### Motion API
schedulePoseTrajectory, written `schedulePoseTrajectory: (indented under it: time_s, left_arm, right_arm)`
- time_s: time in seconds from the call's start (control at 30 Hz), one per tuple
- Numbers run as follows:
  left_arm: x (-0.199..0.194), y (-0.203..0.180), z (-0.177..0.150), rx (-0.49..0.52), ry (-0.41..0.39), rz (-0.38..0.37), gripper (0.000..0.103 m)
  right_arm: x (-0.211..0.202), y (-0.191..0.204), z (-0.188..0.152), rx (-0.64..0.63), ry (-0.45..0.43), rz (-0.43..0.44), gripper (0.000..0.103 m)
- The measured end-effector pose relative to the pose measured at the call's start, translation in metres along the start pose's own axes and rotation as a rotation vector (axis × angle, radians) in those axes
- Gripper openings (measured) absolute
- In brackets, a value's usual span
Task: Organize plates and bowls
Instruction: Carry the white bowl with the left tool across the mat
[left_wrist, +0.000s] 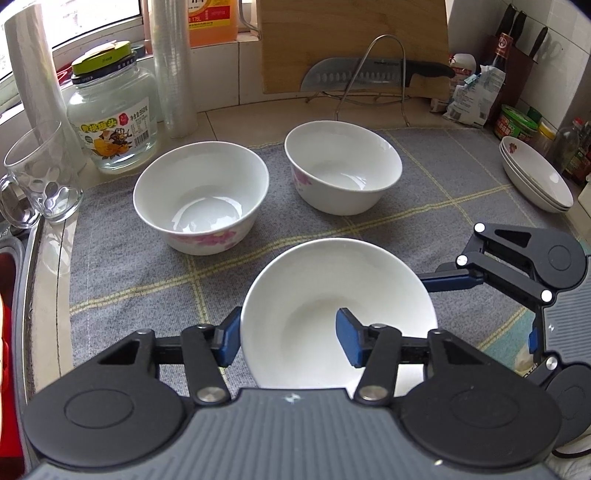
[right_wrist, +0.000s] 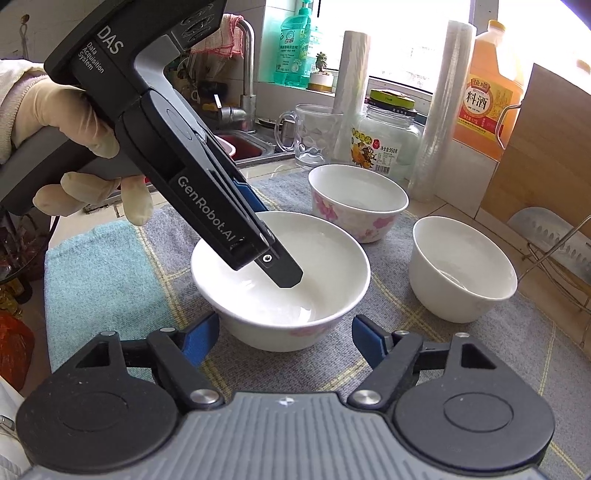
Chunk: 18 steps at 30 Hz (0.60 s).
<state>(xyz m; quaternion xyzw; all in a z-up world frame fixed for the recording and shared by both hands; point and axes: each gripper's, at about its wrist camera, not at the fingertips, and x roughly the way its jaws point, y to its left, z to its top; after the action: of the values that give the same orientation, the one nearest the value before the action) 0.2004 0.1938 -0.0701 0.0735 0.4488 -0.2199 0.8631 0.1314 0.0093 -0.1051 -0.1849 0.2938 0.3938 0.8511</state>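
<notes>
Left tongs clamped on the near wall of the nearest white bowl: one blue pad outside the rim, the other inside the bowl. In the right wrist view the same tongs come down at a slant from upper left, held by a gloved hand, with the inner finger reaching into the bowl.

Right tongs sit apart, one blue pad on each side of that bowl's near wall, low by the base. Contact with the wall cannot be told.

The bowl stands upright on a grey checked mat on the worktop. Two more floral bowls sit behind it on the same mat: the left bowl and the right bowl, close together but not touching. All three look empty.

A stack of shallow plates rests at the far right edge of the mat.

At the back left stand a glass mug, a jar with a green lid and a roll of cling film. A cleaver lies in a wire rack in front of a wooden cutting board.
</notes>
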Motion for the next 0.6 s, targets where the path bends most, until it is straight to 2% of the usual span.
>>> schedulePoseTrajectory:
  time_s: [0.13, 0.6]
  left_arm:
    - [-0.001, 0.000, 0.000, -0.004, -0.001, -0.003, 0.053]
    - [-0.008, -0.011, 0.005, 0.030, -0.019, -0.022, 0.053]
  right_arm:
    - [-0.001, 0.002, 0.000, -0.005, -0.003, 0.006, 0.078]
    - [-0.009, 0.002, 0.002, 0.004, 0.015, -0.016, 0.078]
